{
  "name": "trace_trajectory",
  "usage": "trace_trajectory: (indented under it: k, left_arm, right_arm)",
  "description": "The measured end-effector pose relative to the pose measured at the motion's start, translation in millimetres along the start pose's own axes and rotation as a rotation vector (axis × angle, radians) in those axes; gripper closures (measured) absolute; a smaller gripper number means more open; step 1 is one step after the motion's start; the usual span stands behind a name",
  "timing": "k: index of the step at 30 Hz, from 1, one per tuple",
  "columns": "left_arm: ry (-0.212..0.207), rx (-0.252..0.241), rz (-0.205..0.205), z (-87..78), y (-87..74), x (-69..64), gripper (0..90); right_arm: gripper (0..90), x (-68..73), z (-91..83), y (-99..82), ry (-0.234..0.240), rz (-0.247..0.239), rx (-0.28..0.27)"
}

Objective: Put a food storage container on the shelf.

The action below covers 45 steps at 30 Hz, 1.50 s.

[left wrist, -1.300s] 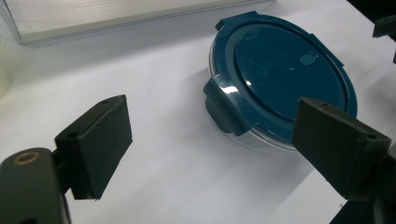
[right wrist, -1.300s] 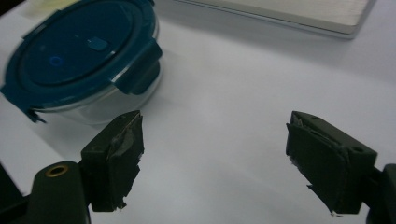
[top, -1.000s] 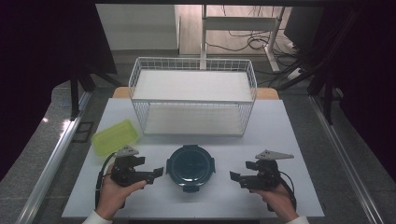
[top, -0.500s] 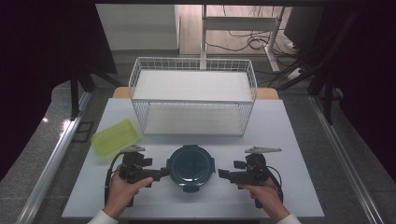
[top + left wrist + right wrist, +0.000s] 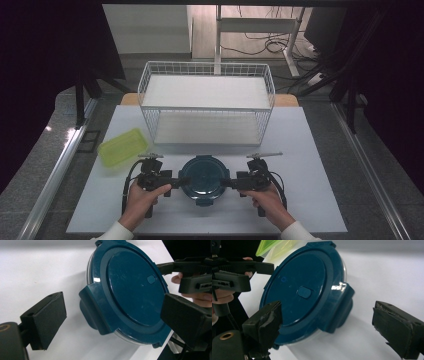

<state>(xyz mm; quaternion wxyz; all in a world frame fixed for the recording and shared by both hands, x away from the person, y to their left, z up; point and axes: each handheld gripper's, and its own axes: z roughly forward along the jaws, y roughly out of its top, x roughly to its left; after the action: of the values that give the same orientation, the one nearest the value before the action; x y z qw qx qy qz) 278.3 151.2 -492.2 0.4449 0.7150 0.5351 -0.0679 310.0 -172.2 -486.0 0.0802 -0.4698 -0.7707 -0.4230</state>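
A round clear container with a dark blue lid sits on the white table near the front edge. My left gripper is at its left side and my right gripper at its right, both pointing inward. In the left gripper view the lid has a side latch tab between the open jaws of the left gripper, the pads clear of it. The right gripper has just been opening its jaws; the opposite latch tab lies between them, untouched.
A white wire basket shelf stands behind the container across the table's middle. A lime-green plastic tray lies at the left, close to the left gripper. Bare table surface lies to the right of the right hand.
Both hands have moved inward and lower, from beside the container to its left and right latch tabs. The container has stayed in place.
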Motion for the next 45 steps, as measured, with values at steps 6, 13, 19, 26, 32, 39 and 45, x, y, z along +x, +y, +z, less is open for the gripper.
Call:
trace_trajectory:
  k: [6,13,19,26,32,39,45]
  left_arm:
    - [-0.036,0.024,-0.04,10.4,-0.5,7.0,7.3]
    - [-0.076,0.047,-0.076,18.5,-2.5,11.8,11.4]
    - [-0.11,0.058,-0.124,20.1,-5.3,14.4,17.5]
    - [-0.112,0.061,-0.187,20.2,-6.9,15.8,27.7]
    - [-0.109,0.041,-0.197,15.2,-8.8,10.2,32.8]
    - [-0.102,-0.014,-0.152,3.6,-18.4,-6.0,41.0]
    - [-0.092,-0.013,-0.143,0.9,-23.0,-11.7,40.9]
  right_arm:
    - [8.8,-2.0,15.4,2.3,0.031,0.049,0.031]
    - [10.0,0.8,28.4,1.6,0.052,0.067,0.053]
    - [13.1,0.4,32.0,0.3,0.074,0.116,0.068]
    - [19.9,-1.4,31.7,-1.8,0.075,0.183,0.077]
    - [26.1,-3.2,26.1,-2.7,0.084,0.235,0.082]
    - [30.0,6.8,13.3,-11.7,0.068,0.229,0.062]
    - [30.6,15.7,7.6,-19.0,0.048,0.2,0.042]
